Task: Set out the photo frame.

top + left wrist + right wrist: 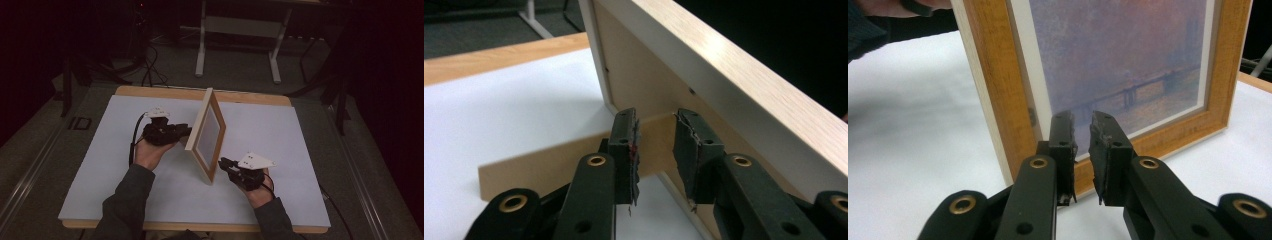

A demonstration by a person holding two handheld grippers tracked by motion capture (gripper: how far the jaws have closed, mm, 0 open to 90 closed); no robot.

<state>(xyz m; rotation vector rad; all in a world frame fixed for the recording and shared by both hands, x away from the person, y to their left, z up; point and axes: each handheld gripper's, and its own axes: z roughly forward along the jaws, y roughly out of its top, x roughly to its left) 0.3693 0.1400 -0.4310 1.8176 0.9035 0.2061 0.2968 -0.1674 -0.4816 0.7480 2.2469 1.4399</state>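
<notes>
A wooden picture frame (pixel 207 132) stands upright on the white table top (pixel 280 130), edge-on to me. Its print of a hazy river and bridge (pixel 1128 55) faces right. My left gripper (pixel 186 131) is at the frame's back (pixel 724 65). Its jaws (pixel 656 130) stand apart at the fold-out wooden stand (pixel 549 160), whose end shows in the gap; the pads do not press on it. My right gripper (pixel 222 162) points at the frame's near lower front corner (pixel 998 75). Its jaws (pixel 1082 125) are a little apart with nothing between them.
The table's wooden rim (pixel 165 91) runs along the far side. Beyond it on the dark floor stand a white desk's legs (pixel 237 30) and loose cables (pixel 150 65). A sleeve (pixel 868 30) shows past the frame in the right gripper view.
</notes>
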